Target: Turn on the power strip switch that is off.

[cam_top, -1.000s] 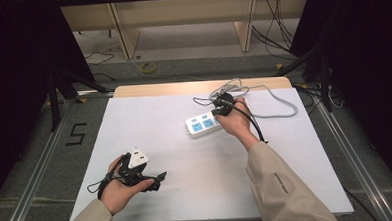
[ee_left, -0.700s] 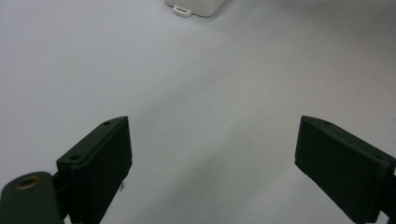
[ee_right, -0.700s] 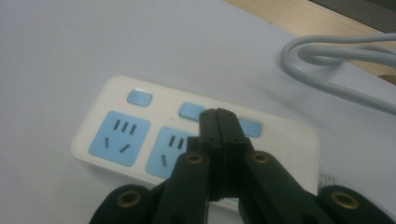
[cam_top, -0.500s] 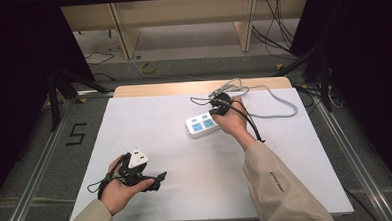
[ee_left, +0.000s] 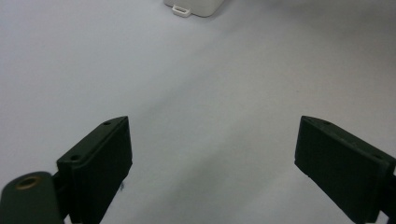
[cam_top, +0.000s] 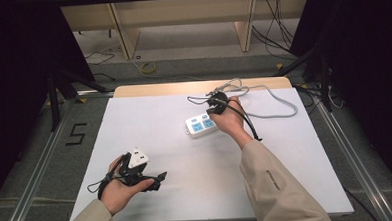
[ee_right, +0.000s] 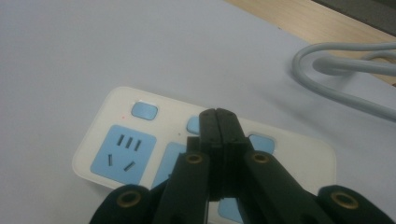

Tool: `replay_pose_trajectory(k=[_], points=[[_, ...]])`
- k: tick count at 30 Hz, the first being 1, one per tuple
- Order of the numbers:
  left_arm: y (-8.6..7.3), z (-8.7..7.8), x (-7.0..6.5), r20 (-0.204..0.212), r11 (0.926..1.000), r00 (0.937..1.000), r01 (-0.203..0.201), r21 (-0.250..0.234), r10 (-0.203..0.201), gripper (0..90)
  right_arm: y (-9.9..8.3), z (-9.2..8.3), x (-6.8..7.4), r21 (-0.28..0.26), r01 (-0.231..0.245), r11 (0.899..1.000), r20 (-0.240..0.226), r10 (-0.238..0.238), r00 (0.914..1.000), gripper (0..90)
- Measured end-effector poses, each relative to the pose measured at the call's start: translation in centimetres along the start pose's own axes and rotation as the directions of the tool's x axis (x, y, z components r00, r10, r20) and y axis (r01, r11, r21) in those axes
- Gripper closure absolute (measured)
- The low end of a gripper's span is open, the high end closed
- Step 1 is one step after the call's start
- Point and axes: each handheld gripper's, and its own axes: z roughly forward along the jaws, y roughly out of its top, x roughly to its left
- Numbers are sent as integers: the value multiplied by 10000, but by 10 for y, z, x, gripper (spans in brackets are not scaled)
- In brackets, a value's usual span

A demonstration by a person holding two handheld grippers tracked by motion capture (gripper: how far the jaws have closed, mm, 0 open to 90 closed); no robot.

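Strip [cam_top: 202, 125] lies near table's [cam_top: 134, 118] far edge. My right gripper [ee_right: 218, 122] pinched closed, empty, tips on middle switch [ee_right: 192, 124], probably pressing. Left gripper [ee_left: 212, 154] wide, empty, near front edge. Next: firm push, lift clear.

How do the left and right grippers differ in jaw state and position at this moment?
The left gripper has its jaws spread wide over bare table; the right gripper has its jaws shut together. The left sits near the person, the right over the power strip. Both hold nothing.
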Motion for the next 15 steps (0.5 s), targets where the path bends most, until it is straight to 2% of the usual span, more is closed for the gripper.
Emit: replay_pose_trajectory(k=[15], points=[[0,0,0,0,10000,10000,-2,-18,2,108,2,8,1,175,26,9998,-12,-26,10000,900]])
